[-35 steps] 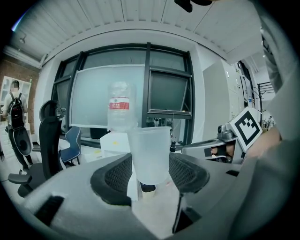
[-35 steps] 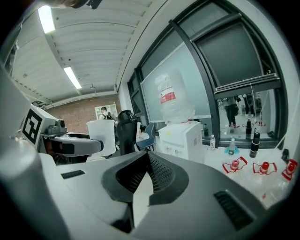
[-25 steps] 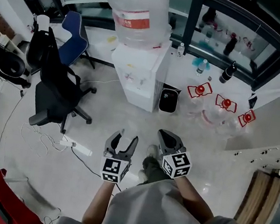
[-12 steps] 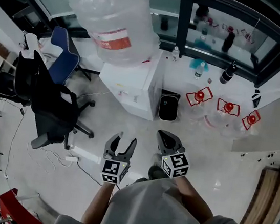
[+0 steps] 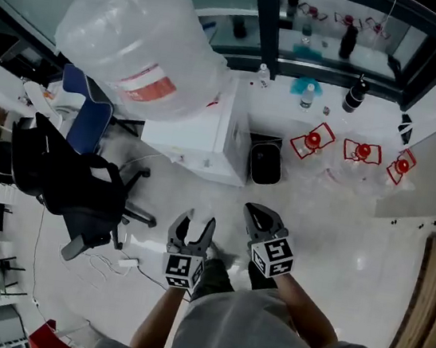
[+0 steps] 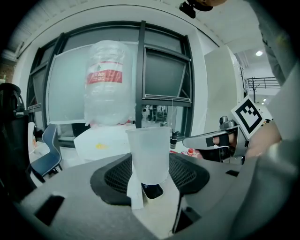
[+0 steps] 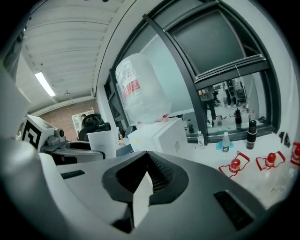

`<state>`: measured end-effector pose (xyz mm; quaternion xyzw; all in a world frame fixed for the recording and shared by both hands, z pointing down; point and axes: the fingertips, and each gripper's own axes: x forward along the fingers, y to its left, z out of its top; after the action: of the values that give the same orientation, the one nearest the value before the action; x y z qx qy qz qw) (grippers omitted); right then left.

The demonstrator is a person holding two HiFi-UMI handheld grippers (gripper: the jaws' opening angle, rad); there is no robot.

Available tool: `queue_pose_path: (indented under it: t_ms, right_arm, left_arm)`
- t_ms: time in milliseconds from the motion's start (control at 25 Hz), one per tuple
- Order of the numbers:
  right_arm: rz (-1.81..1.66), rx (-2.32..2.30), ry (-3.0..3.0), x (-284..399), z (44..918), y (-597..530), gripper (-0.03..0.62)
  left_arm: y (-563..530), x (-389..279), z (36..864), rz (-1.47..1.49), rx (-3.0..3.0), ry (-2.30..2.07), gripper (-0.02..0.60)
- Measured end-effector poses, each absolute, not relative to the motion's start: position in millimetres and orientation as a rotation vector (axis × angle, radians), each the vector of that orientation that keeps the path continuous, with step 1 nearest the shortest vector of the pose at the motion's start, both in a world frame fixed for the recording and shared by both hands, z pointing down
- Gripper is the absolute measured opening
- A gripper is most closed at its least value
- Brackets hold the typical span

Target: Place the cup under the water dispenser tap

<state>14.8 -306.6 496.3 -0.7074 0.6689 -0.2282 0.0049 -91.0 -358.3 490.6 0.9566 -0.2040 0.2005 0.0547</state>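
Grippers nearest, held out side by side over a pale floor, both pointing toward the far wall. The left gripper has its jaws spread wide and clamped on a translucent plastic cup. The cup is upright, gripped low on its body, rim above the jaws. The right gripper is just right of it and apart from it, with its jaws pressed together and nothing between them.

Left of the grippers a white power strip lies on the floor with a trailing cable. Farther left is a black office chair, with a blue chair beyond it.

Ahead, well apart from the cup, stands the white water dispenser, topped by a large clear water bottle with a red label. The tap cannot be made out. A black waste bin sits just right of the dispenser.

Far right, three red-capped jugs lie on the floor. Small bottles stand by the window frame.
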Motion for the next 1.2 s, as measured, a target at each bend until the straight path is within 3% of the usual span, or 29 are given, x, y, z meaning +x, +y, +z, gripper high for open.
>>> queue_pose_path:
  t_ms: [720,1200]
  right_arm:
    - [-0.740,-2.564,1.687,-27,588,-354,0.011]
    - [-0.771,-2.639,1.557,-24,648,-367,0.009]
  left_arm:
    - [-416,-91,586,0.549,3.059,0.064,0.245]
    - [-436,-86,654,0.588,3.029,0.152,0.244]
